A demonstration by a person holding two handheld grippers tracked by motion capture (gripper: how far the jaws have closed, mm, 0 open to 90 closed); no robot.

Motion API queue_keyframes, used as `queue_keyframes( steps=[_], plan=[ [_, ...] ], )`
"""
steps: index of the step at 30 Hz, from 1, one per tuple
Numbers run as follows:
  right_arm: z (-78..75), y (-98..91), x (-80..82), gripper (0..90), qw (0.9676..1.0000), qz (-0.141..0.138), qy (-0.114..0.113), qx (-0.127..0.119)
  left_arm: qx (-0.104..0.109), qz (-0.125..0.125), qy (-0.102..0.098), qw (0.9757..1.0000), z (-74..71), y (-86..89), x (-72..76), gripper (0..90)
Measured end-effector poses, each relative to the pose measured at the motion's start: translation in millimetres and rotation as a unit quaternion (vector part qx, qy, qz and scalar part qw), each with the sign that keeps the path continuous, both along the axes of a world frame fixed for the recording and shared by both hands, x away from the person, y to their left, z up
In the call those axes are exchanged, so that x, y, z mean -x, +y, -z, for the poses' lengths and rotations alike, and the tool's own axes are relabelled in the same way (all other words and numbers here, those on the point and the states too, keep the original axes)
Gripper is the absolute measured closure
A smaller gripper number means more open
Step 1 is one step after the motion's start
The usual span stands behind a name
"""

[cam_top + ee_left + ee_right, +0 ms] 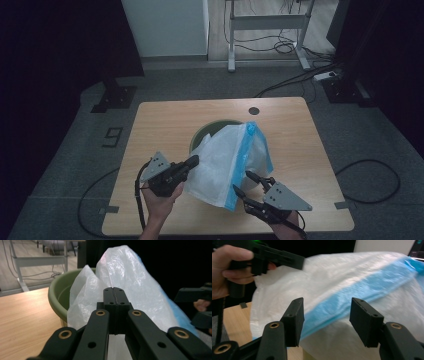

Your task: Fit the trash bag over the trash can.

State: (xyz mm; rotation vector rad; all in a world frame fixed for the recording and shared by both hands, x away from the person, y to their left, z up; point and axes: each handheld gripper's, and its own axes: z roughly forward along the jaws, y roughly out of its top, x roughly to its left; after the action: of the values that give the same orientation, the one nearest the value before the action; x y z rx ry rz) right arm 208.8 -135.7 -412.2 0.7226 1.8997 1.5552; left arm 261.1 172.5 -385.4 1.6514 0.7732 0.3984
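Note:
A white translucent plastic bag point(225, 160) with a blue strip along one edge stands tented over a green basin point(200, 132) in the middle of the wooden table point(160, 125). My left gripper point(192, 161) is shut at the bag's left edge, pinching the film. In the left gripper view its jaws point(115, 293) meet in front of the bag point(125, 277) and the basin's rim point(56, 290). My right gripper point(241, 181) stands open by the bag's blue front edge. In the right gripper view the jaws point(325, 315) are apart, with the blue strip point(362, 290) beyond them, untouched.
A small dark round grommet point(254, 110) sits near the table's far edge. Beyond the table are a white cabinet point(165, 27), a metal desk frame point(267, 22) and cables on the floor point(300, 77). Bare wood lies left of the basin and at the far right.

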Motion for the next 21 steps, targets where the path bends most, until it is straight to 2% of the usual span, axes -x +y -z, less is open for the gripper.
queue_keyframes(
  steps=[5, 11, 14, 21],
  plan=[
    [-2.9, -10.3, -4.6, 44.5, 0.9998, 0.012, 0.004, -0.014, 0.038, 0.014, -0.008, 0.9992, -2.9, 11.1, 4.6, 90.0],
    [-8.2, -13.9, -15.9, 45.4, 0.9996, 0.018, 0.009, -0.022, 0.081, 0.028, 0.002, 0.9963, 1.8, 25.6, 4.0, 90.0],
    [-13.9, -11.9, -23.2, 46.3, 0.9994, 0.019, 0.007, -0.027, 0.088, 0.028, 0.006, 0.9957, 5.7, 29.8, 2.9, 90.0],
    [-28.2, -1.9, -46.6, 48.6, 0.9994, 0.03, -0.002, -0.016, 0.091, 0.03, 0.002, 0.9954, 7.1, 33.0, 4.2, 90.0]
  ],
)
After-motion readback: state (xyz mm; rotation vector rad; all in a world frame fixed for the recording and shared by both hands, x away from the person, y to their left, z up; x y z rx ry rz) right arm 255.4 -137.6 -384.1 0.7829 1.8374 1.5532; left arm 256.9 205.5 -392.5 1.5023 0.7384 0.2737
